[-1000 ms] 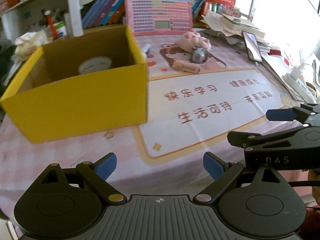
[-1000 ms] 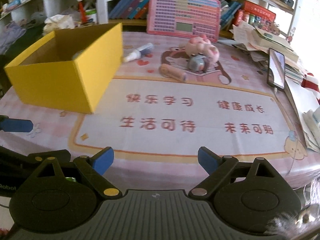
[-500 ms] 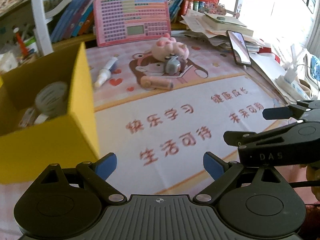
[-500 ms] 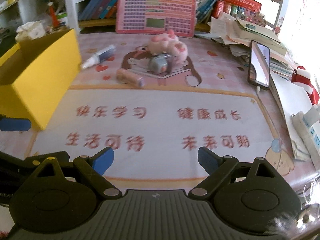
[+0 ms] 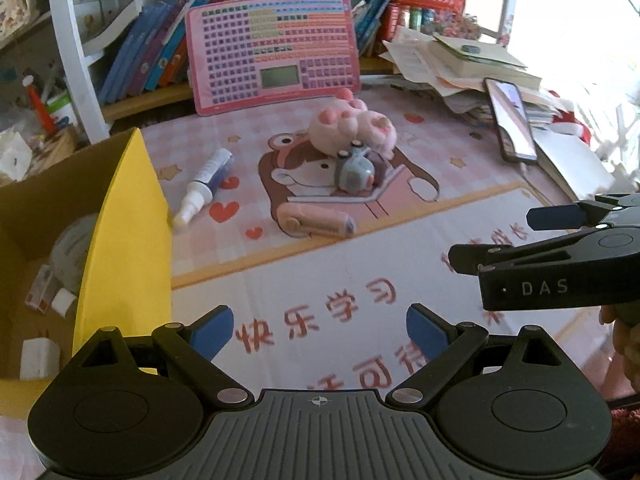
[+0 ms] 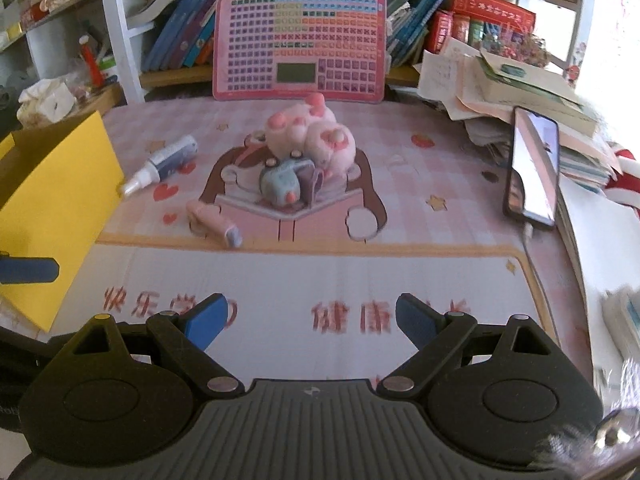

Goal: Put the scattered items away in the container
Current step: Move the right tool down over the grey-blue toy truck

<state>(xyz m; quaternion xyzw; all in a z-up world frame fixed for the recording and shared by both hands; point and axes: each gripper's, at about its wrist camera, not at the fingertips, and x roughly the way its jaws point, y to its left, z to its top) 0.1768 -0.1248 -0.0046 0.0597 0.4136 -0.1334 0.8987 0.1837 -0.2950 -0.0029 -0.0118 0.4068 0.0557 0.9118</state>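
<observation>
Both the left gripper (image 5: 319, 329) and right gripper (image 6: 311, 315) hover with fingers spread and empty (yellow box (image 5: 128, 240) at nine o'clock), pink plush (image 6: 310, 136) at twelve.

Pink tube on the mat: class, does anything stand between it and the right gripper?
Nothing visible does. The pink tube lies on bare mat ahead and left of the open right gripper. The grey toy and spray bottle lie farther back.

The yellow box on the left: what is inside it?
Inside the yellow box, the left wrist view shows a roll of tape and some small white items. The near wall and the left gripper hide the rest.
</observation>
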